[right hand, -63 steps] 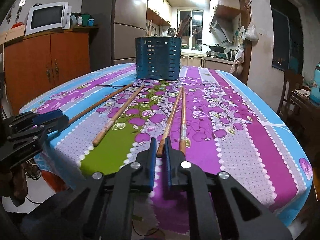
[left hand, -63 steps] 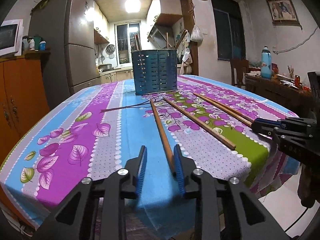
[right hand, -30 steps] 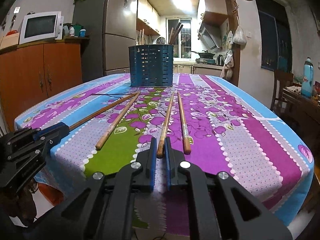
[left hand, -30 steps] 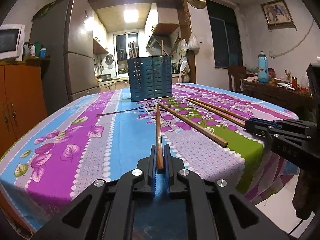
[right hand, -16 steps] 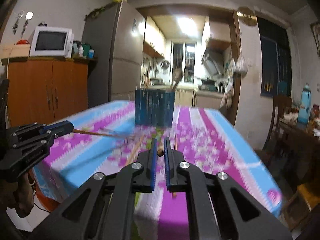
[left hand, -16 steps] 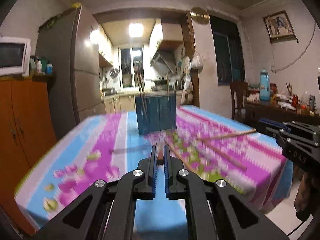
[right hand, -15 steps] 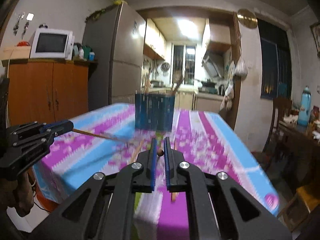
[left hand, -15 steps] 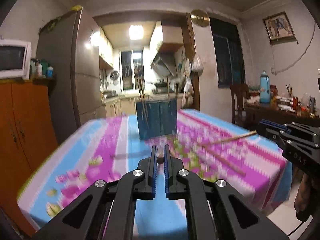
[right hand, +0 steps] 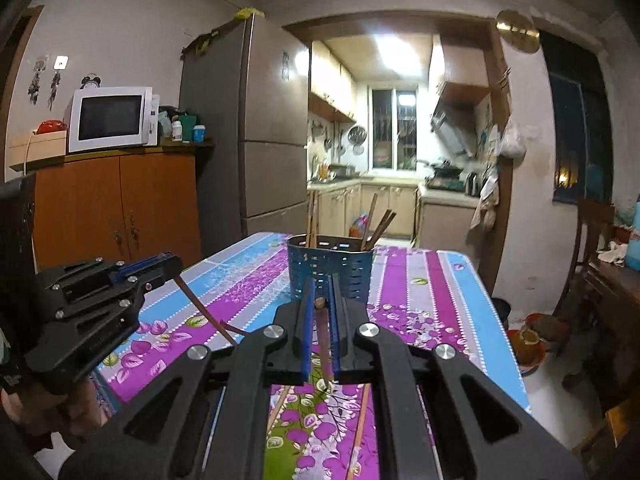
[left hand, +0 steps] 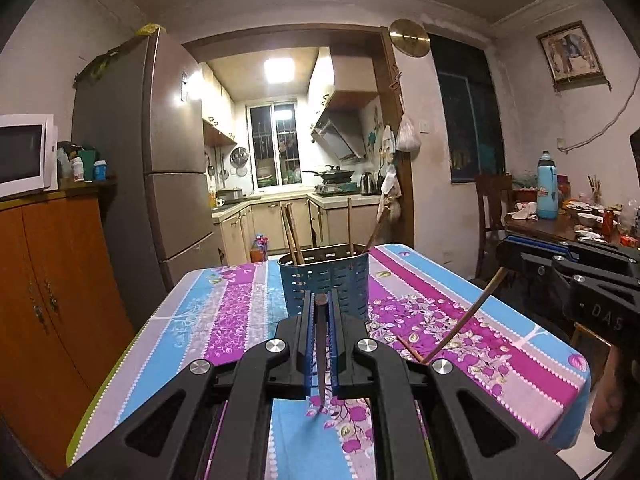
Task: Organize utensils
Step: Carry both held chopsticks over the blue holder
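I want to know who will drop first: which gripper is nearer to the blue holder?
Hard to call; both look about equally near. The left gripper and the right gripper are each raised in front of the holder, and each is shut on a chopstick.

Blue slotted holder (left hand: 328,282) upright on table, chopsticks inside; two loose chopsticks (right hand: 358,436) on cloth.

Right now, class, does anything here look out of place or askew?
Yes. Two chopsticks lie loose on the tablecloth instead of standing in the blue holder. Each gripper, left and right, grips one chopstick pointing steeply down.
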